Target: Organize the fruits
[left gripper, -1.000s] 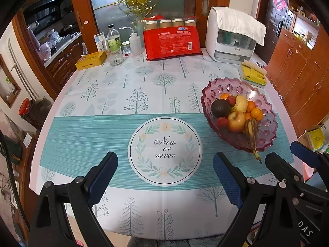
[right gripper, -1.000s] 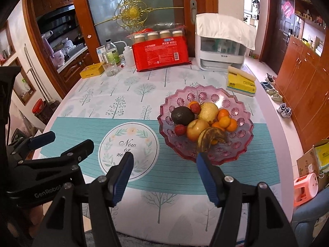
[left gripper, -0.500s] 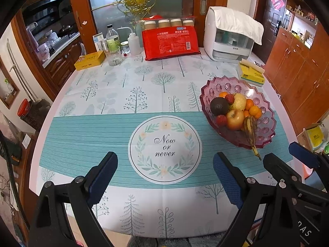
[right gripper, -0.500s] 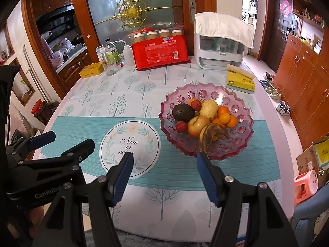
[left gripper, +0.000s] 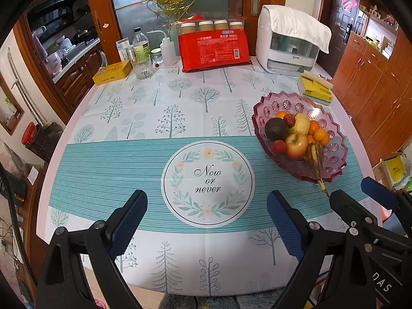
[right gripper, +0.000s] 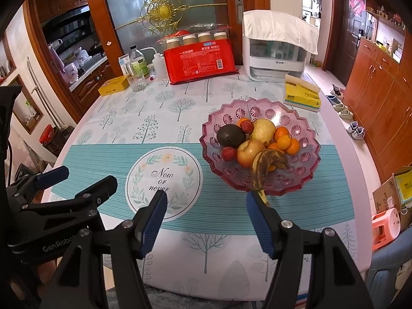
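Note:
A pink glass fruit bowl (right gripper: 303, 126) stands on the right half of the table; it also shows in the left wrist view (left gripper: 273, 105). It holds an avocado (right gripper: 230, 136), an apple (right gripper: 248, 149), a pale melon (right gripper: 262, 128), several oranges (right gripper: 285, 141), lychees (right gripper: 228, 153) and a browned banana (right gripper: 262, 170) whose stem hangs over the near rim. My left gripper (left gripper: 207, 221) is open and empty above the near table edge. My right gripper (right gripper: 206, 220) is open and empty, just in front of the bowl.
At the back stand a red package (left gripper: 215, 50), a white appliance (left gripper: 291, 41), bottles and a glass (left gripper: 141, 67), and a yellow tin (left gripper: 112, 73). A yellow tissue pack (left gripper: 315, 91) lies behind the bowl. A round "Now or never" print (left gripper: 208, 182) marks the cloth's middle.
Both grippers have drawn back a little from the table, so more of the near edge shows. The fruit and bowl have not moved.

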